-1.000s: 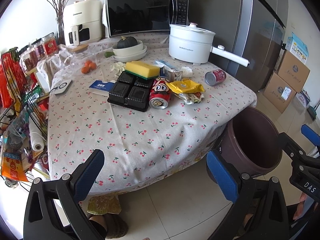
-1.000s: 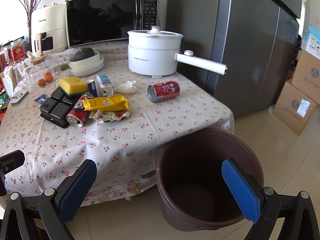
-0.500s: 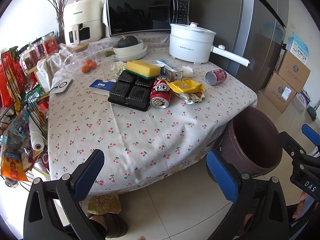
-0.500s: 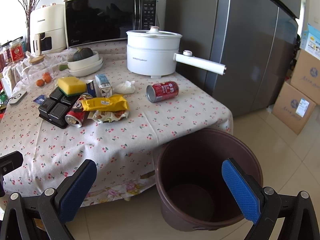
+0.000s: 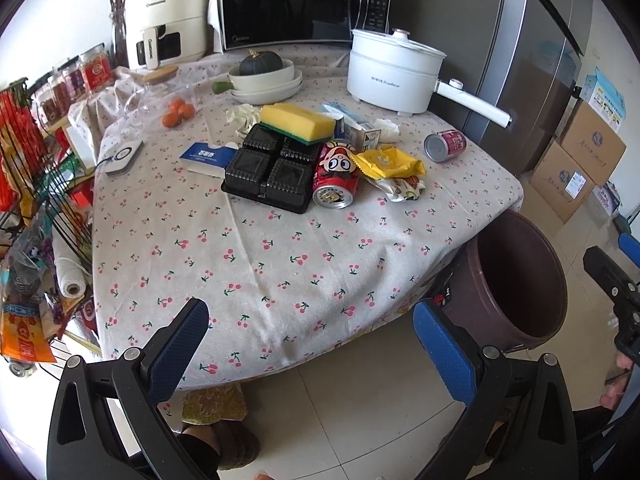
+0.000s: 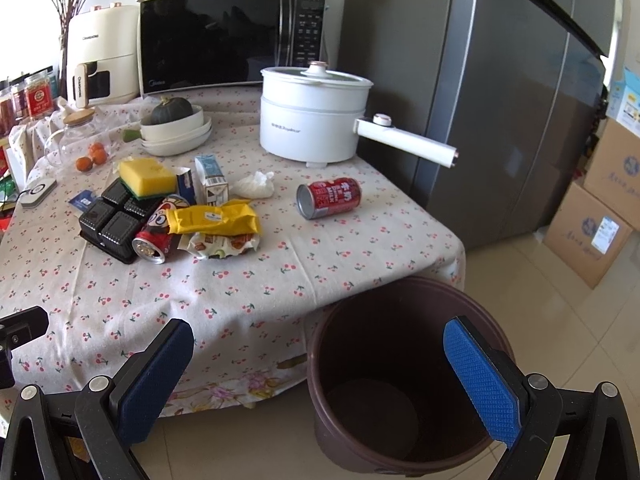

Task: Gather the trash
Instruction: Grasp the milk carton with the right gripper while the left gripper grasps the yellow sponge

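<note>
Here, the left gripper and right gripper both gape wide, holding nothing, near the table edge. Trash sits at twelve o'clock: a red drink can on its side and a yellow crinkled wrapper. The round brown plastic bin stands empty below. The can may roll away if nudged.

Cherry-print table with cans, wrappers
</note>
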### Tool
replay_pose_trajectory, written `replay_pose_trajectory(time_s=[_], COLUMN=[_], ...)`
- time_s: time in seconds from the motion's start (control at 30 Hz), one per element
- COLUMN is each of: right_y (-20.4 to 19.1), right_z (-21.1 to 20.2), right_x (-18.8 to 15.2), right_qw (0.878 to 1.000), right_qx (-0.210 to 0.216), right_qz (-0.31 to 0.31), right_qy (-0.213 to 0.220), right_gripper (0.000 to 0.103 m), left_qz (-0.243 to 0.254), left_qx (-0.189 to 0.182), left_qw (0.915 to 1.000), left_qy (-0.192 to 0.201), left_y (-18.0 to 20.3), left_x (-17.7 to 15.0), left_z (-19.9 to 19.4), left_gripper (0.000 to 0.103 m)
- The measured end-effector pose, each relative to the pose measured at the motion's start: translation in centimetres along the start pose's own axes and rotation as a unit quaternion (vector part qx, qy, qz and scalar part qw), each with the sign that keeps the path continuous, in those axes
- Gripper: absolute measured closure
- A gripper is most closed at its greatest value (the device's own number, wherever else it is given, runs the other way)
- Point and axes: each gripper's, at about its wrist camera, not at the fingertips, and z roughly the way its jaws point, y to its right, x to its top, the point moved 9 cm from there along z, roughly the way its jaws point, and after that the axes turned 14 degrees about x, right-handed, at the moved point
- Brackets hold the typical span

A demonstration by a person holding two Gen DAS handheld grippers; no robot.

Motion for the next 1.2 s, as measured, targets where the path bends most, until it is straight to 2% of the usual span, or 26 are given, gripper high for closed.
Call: replay_pose_trajectory(time_s=[0.13,0.33,0.43,0.6,0.7,0.83,0.93,1.03,1.1,1.17,1.2], right_y=[0.1,0.4,1.0,3.0,4.4,6.8,8.6,9.5,10.1,10.6,10.9], right_z=[0.9,4.9,7.5,11.5,13.5,15.5,16.8,17.9,18.4,18.7,18.8], right_x=[1.8,3.8,4.7,5.4,5.2,5.7,5.9,5.6,5.6,5.6,5.7], right_qw=[0.999,0.994,0.990,0.986,0.983,0.980,0.978,0.973,0.972,0.973,0.972], right_qx=[0.031,0.074,0.081,0.082,0.082,0.069,0.057,0.062,0.057,0.051,0.049], right_qz=[0.006,0.014,0.019,0.043,0.068,0.105,0.130,0.151,0.155,0.156,0.160], right_qy=[-0.019,-0.082,-0.109,-0.135,-0.150,-0.153,-0.152,-0.162,-0.165,-0.164,-0.163], right_gripper=[0.000,0.000,0.000,0.000,0.000,0.000,0.000,0.000,0.000,0.000,0.000], left_qz=[-0.019,-0.038,-0.061,-0.102,-0.131,-0.175,-0.179,-0.179,-0.176,-0.172,-0.173], left_qx=[-0.035,-0.026,-0.033,-0.071,-0.080,-0.063,-0.031,-0.003,0.013,0.018,0.017], left_qw=[0.9981,0.9948,0.9928,0.9882,0.9824,0.9744,0.9752,0.9749,0.9750,0.9748,0.9755], left_qy=[-0.047,-0.090,-0.098,-0.090,-0.107,-0.127,-0.126,-0.132,-0.135,-0.141,-0.134], left_y=[-1.3,-3.4,-3.8,-2.2,-1.2,-0.2,0.9,1.7,1.8,1.9,1.8], left_x=[1.1,4.1,6.1,10.9,13.4,16.8,18.5,19.0,19.0,18.7,18.7], left_z=[1.8,5.6,7.2,9.5,11.9,14.9,16.6,18.1,18.9,19.4,19.4], left_gripper=[0.000,0.000,0.003,0.004,0.007,0.008,0.008,0.008,0.015,0.030,0.033])
